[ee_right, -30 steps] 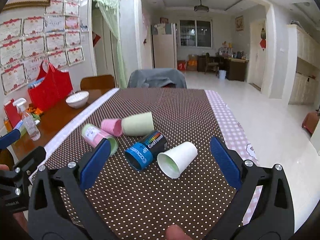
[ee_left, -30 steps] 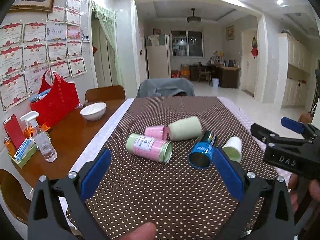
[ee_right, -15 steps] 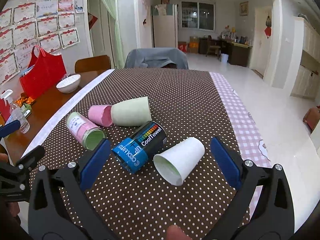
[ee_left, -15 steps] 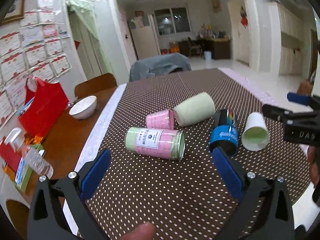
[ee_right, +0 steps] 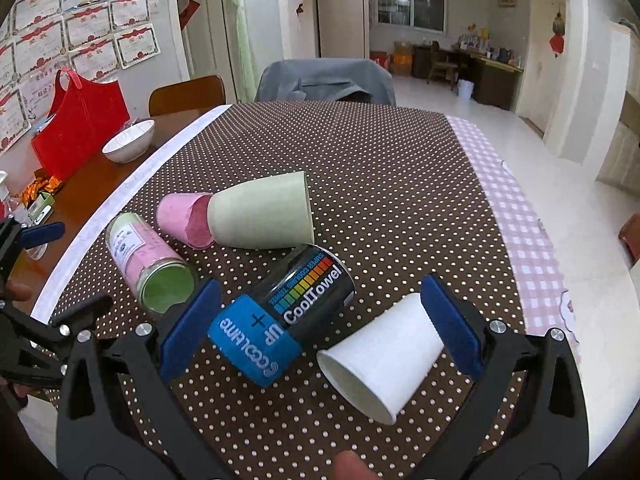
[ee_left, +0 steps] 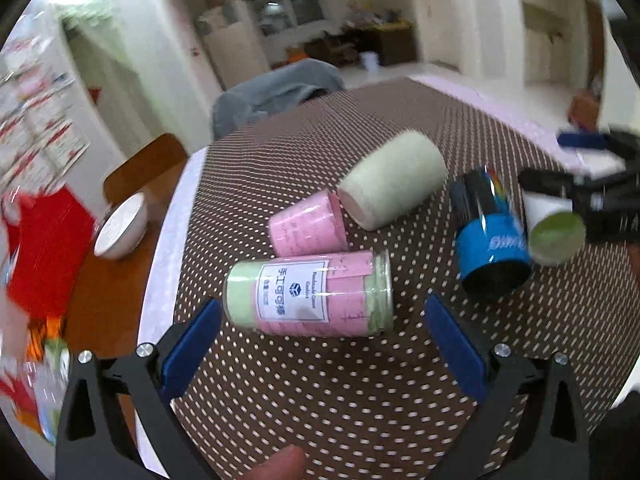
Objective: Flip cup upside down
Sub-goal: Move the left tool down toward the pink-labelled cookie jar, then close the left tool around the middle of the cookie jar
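Observation:
Several cups lie on their sides on the dotted brown tablecloth. A clear cup with a pink and green label lies just ahead of my open left gripper. A white paper cup lies between the pads of my open right gripper, mouth toward me, beside a black and blue CoolTowel cup. A pale green cup and a pink cup lie further back. The right gripper also shows in the left wrist view, over the white cup.
A white bowl, a red bag and a spray bottle stand on the bare wood at the left. A chair with a grey cover is at the far end. The table's right edge has a pink checked cloth.
Both grippers have moved forward and down toward the cups. The left one has closed in on the labelled cup, the right one on the white paper cup. Both stay open.

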Available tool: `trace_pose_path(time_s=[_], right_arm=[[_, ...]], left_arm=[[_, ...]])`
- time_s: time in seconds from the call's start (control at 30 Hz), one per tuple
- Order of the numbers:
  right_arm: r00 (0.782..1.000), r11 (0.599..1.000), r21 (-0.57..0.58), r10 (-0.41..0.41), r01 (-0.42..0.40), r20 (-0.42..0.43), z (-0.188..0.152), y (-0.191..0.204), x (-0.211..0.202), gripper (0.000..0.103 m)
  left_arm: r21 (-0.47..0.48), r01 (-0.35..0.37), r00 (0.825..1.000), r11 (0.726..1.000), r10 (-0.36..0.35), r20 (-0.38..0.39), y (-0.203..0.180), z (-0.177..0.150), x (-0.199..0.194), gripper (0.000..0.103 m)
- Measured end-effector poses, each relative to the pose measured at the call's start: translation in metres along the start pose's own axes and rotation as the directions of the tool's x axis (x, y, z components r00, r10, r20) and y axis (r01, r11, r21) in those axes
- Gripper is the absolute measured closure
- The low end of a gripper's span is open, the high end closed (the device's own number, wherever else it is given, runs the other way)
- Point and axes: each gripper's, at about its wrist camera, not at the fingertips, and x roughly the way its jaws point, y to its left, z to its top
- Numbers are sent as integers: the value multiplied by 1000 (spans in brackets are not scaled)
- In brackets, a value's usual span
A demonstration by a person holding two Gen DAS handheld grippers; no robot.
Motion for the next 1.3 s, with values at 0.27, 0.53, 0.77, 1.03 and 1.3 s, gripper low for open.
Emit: trace_pose_path(time_s=[0.27, 0.53, 0.77, 1.03, 1.3], right_arm=[[999, 999, 13, 37, -37, -39, 11, 6, 28, 6], [997, 998, 31, 51, -49, -64, 19, 4, 47, 6], [996, 998, 53, 44, -41, -75, 21, -1, 55, 6], [996, 997, 65, 46, -41, -74, 22, -6, 54, 6], [997, 996, 76, 46, -42, -56, 18, -9, 39, 6]], left_arm=[[246, 126, 988, 961, -99, -119, 1, 8, 46, 4], [384, 261, 957, 886, -184, -224, 2, 15, 74, 4], [452, 315, 936, 835, -194, -295, -12, 9, 92, 4], [392, 313, 927, 865, -189, -323, -9, 8, 104, 17], [313, 297, 926, 902, -192, -324, -12, -2, 86, 23]])
